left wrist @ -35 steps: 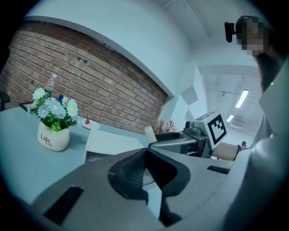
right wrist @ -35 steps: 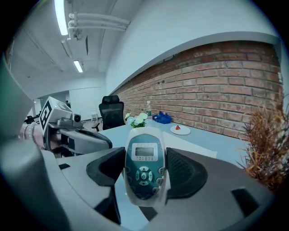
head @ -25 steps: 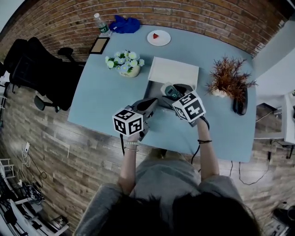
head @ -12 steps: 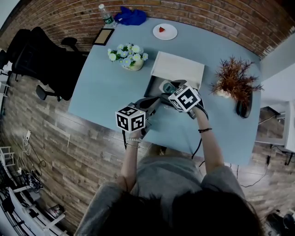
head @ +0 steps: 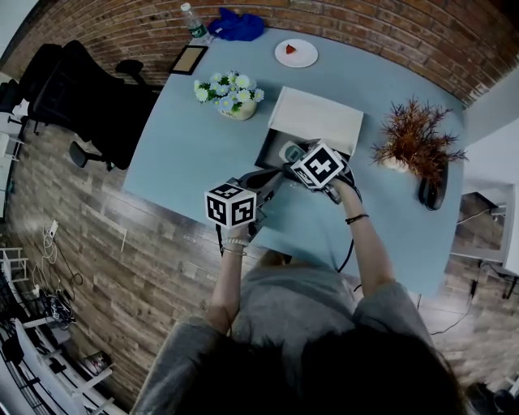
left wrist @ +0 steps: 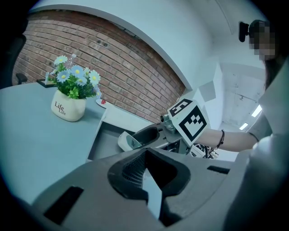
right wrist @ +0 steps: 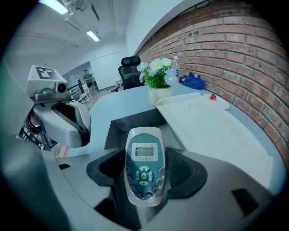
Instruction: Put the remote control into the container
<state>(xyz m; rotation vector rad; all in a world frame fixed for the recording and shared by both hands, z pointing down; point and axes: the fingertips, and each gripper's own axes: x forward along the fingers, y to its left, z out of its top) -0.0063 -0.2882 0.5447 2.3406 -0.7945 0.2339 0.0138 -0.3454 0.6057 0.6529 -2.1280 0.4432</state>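
The remote control [right wrist: 143,167], white with a teal face and small screen, sits lengthwise between the jaws of my right gripper [right wrist: 143,178], which is shut on it. In the head view the right gripper [head: 312,166] holds the remote control [head: 290,151] over the near right part of the dark open container [head: 272,150], whose white lid [head: 316,120] lies behind it. The left gripper view shows the remote control [left wrist: 128,141] hanging above the container [left wrist: 106,140]. My left gripper [left wrist: 145,155] is shut on nothing, just left of the container's near edge [head: 261,180].
A white pot of flowers [head: 229,93] stands left of the container and a dried brown plant [head: 413,146] to its right. A plate [head: 296,53], a bottle [head: 195,23], blue cloth [head: 239,26] and a picture frame [head: 188,58] line the far edge. An office chair [head: 73,89] stands at the left.
My right gripper has carried the remote control forward, from the container's near edge to over its opening. The left gripper has hardly moved.
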